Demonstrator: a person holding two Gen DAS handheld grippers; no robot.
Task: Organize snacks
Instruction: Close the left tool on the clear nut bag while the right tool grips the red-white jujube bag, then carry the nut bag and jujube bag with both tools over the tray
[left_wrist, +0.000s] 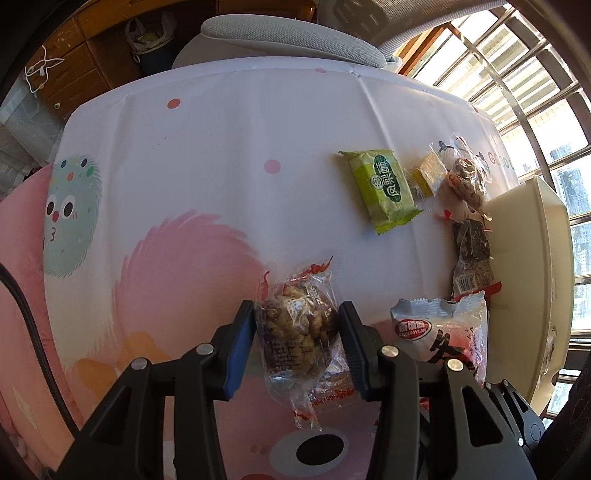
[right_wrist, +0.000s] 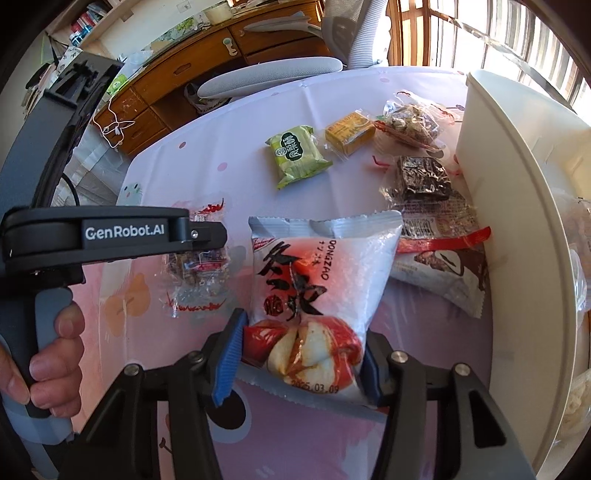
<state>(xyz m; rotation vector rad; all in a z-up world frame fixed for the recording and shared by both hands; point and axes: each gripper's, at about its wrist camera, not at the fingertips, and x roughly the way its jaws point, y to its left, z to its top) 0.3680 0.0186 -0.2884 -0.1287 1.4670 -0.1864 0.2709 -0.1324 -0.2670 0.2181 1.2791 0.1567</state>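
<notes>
left hand-held gripper (left_wrist: 297, 328) clamps nut snack (left_wrist: 295, 325) | right hand-held gripper (right_wrist: 301, 350) clamps silver bag (right_wrist: 317, 288) | white bin (right_wrist: 517, 229): contents unclear

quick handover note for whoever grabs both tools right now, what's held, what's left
Left tool: shut on the clear nut snack.
Right tool: shut on the white jujube bag.
White bin stands at the table's right edge; some wrapped items seem to be inside.
Loose on the cloth: green pack, yellow pack, clear mixed snack, dark bar, brown-white pack.
Left: bin the two held snacks, then the loose five.
</notes>
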